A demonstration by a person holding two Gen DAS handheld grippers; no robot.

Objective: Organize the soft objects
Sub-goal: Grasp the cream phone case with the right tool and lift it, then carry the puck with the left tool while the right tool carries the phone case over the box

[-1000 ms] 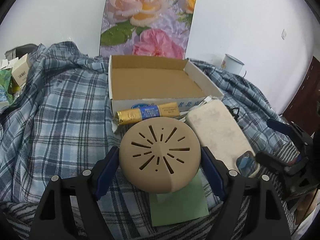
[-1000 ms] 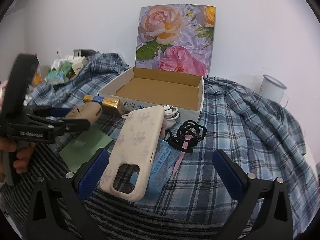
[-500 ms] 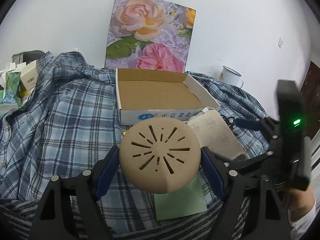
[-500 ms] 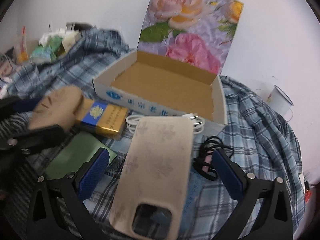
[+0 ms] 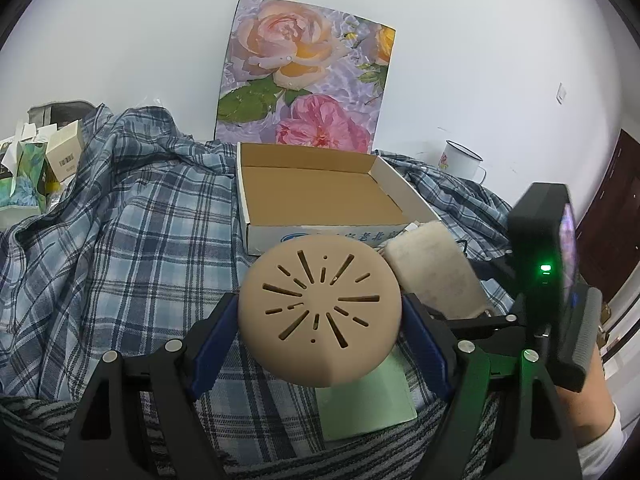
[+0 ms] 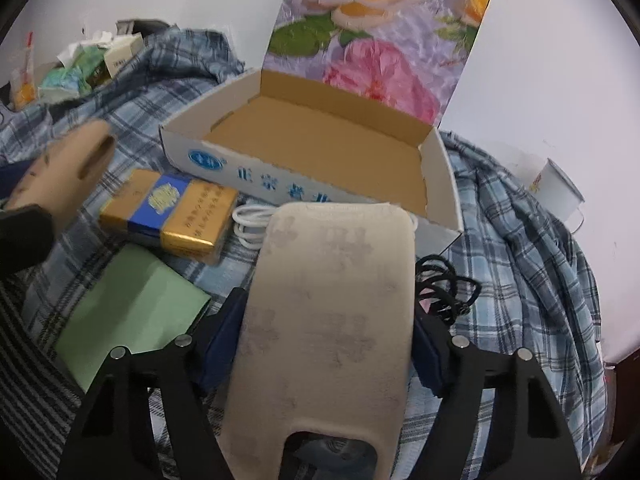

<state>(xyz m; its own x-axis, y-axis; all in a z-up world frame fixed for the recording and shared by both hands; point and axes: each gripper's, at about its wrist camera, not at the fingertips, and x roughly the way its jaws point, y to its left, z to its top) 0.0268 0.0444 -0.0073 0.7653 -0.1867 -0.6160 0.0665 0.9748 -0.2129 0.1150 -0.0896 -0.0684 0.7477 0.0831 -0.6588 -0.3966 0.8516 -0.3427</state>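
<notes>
My left gripper (image 5: 320,320) is shut on a round beige slotted silicone cover (image 5: 320,312), held above the plaid cloth in front of the open cardboard box (image 5: 256,236). My right gripper (image 6: 324,344) is shut on a beige soft phone case (image 6: 328,320) with faint flower prints, just in front of the box (image 6: 280,178). In the left wrist view the phone case (image 5: 432,276) and the right gripper's body sit to the right of the cover. In the right wrist view the cover (image 6: 64,172) shows at the left. The box is empty; its rose-printed lid (image 5: 304,76) stands up.
A gold and blue pack (image 6: 168,212), a white cable (image 6: 248,224), a green paper sheet (image 6: 132,316) and black hair ties (image 6: 444,284) lie on the plaid shirt (image 5: 120,240). A white enamel mug (image 5: 460,160) stands back right. Small boxes (image 5: 36,168) are at the far left.
My right gripper moved forward over the phone case and closed on it. My left gripper lifted the beige cover a little toward the box.
</notes>
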